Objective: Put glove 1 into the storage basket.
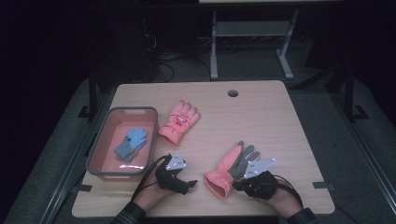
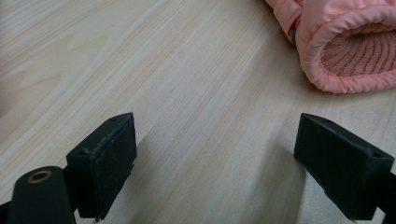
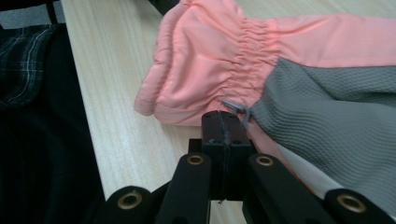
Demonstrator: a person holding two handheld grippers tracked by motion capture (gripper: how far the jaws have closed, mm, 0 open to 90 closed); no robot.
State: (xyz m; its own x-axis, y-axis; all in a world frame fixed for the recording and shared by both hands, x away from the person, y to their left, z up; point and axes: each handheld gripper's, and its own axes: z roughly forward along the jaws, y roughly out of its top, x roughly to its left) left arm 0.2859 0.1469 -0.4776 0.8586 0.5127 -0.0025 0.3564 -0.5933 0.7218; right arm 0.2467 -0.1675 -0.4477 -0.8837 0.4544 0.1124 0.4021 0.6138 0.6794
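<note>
On the wooden counter (image 1: 261, 112) the near glove (image 1: 231, 169), pink with a grey palm, lies palm up at the person's right. Its long axis runs on a slant: the cuff opening points toward the near edge and a little left, the fingers point away and to the right.

The right hand-held gripper (image 1: 239, 185) sits at the glove's near right edge, just by the cuff. In the right gripper view its 2 black jaws are pressed flat together, tips against the gathered pink fabric (image 3: 219, 56) near a small grey loop (image 3: 236, 108); whether any cloth is pinched between them I cannot tell from here.

The left hand-held gripper (image 1: 190, 183) rests low over bare wood left of the glove, jaws spread wide with nothing between them; in the left gripper view the cuff (image 2: 348, 51) lies just beyond them.

A 2nd pink glove (image 1: 179, 122) lies farther back, fingers pointing away, beside a pink bin (image 1: 99, 151) holding a blue glove (image 1: 130, 144).
</note>
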